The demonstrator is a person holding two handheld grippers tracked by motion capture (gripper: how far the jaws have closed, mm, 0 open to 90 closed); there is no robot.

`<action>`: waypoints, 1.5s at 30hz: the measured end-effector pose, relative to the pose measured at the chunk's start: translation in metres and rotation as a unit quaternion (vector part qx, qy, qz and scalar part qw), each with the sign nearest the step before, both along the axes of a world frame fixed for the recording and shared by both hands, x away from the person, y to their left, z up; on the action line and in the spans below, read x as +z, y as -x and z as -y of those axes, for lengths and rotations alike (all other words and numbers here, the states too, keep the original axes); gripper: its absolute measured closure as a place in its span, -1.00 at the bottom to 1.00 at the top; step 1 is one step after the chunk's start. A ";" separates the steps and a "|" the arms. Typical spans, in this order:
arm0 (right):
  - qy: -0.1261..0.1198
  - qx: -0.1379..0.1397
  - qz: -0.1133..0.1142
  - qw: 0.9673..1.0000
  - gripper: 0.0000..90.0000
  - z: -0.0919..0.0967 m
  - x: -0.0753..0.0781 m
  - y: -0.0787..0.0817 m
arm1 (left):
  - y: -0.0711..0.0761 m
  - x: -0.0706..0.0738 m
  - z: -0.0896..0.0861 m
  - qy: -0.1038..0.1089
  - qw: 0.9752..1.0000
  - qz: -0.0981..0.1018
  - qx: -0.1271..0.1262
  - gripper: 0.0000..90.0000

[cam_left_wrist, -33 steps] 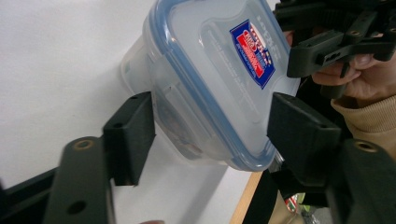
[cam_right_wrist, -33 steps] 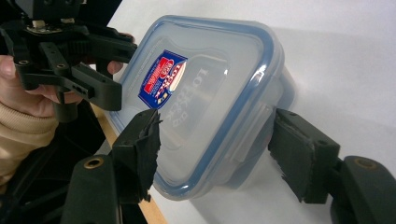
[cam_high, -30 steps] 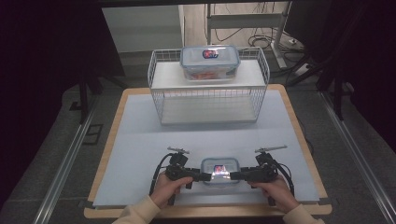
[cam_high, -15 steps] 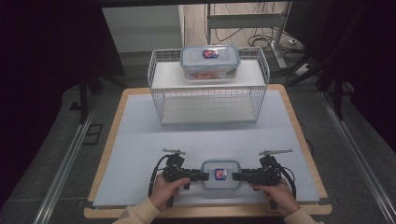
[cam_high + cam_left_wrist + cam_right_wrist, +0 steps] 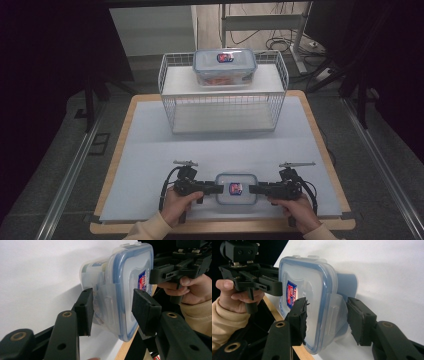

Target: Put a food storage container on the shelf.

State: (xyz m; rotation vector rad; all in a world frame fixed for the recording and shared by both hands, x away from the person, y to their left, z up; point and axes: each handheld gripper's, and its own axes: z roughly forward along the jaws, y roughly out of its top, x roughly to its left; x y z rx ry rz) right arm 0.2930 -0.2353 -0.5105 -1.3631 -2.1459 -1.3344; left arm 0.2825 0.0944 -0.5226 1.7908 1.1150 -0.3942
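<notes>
Bracketing the small clear plastic box with blue-rimmed lid (image 5: 236, 188), I have my left gripper (image 5: 112, 307) and right gripper (image 5: 325, 320) at opposite ends. Both jaw pairs have just been closing around its side latches, pads not visibly pressing, so a two-handed lift stays level.

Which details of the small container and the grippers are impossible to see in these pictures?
- Small container, high view: label too small to read.
- Its contents, left gripper view: clouded by the frosted wall.
- Left gripper, right gripper, whose jaws have just been closing: whether the pads press the side flaps is uncertain.
- Far container in the wire basket: food unclear.
</notes>
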 end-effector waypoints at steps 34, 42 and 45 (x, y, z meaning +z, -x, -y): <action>-0.004 0.005 0.068 0.998 0.17 -0.010 0.031 -0.006 | -0.006 0.038 -0.007 -0.021 0.997 0.072 0.005 0.17; -0.005 0.009 0.092 0.996 0.17 -0.014 0.051 -0.015 | -0.013 0.059 -0.012 -0.023 0.995 0.094 0.010 0.17; -0.007 0.010 0.105 0.994 0.17 -0.017 0.062 -0.019 | -0.017 0.071 -0.014 -0.023 0.994 0.108 0.011 0.17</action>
